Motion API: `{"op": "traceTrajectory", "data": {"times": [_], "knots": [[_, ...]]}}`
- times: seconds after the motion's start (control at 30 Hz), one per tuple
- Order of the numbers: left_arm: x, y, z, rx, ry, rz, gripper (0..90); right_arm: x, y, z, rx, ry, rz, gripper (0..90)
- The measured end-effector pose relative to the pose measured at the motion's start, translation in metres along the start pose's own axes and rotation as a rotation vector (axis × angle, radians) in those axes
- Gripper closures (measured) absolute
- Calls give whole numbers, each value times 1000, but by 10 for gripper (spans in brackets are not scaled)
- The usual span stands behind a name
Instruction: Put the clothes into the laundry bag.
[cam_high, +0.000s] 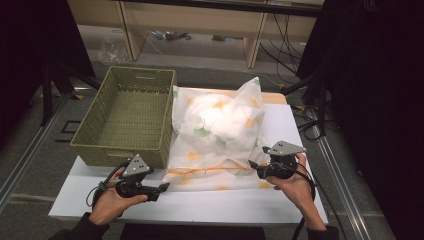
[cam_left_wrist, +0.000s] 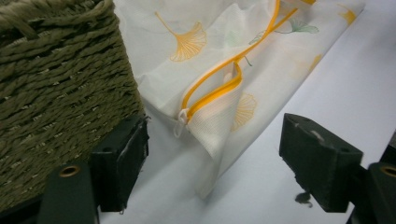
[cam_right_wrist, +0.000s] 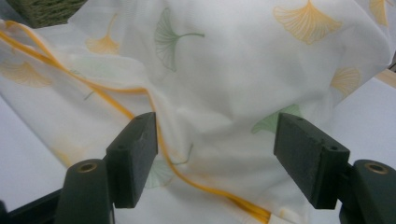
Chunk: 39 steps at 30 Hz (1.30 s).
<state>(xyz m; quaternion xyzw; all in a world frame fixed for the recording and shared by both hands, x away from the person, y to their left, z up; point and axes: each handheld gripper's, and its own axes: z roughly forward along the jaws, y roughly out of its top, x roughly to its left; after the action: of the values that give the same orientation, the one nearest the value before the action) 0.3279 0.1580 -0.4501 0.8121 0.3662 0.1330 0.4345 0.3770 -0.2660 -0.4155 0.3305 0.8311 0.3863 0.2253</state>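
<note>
Pillow in a leaf-printed zip cover (cam_high: 220, 130) lying on the table (cam_high: 280, 200) beside the woven basket (cam_high: 127, 115), both the left hand-held gripper (cam_high: 162, 189) and right hand-held gripper (cam_high: 252, 167) released at its orange zipper (cam_left_wrist: 219, 88); closing the zipper probably comes next, requiring a fresh grasp.

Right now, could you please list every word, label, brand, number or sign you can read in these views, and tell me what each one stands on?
None: no readable text in any view.
The white pillowcase bears printed orange and green ginkgo leaves and an orange zipper, no lettering.
The woven basket, the white table, the left gripper and right gripper carry no visible label.
</note>
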Motion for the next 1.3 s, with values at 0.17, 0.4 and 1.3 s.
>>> {"op": "traceTrajectory", "data": {"times": [0.17, 0.4, 1.3], "knots": [[-3, -3, 0, 12, 10, -4, 190, 10, -12, -9, -9, 12, 19, 305], [-6, -5, -4, -7, 30, -17, 168, 20, -30, -22, -19, -6, 92, 199], [-15, -8, -5, -40, 50, -46, 169, 39, -69, -53, -65, 27, 78, 164]]}}
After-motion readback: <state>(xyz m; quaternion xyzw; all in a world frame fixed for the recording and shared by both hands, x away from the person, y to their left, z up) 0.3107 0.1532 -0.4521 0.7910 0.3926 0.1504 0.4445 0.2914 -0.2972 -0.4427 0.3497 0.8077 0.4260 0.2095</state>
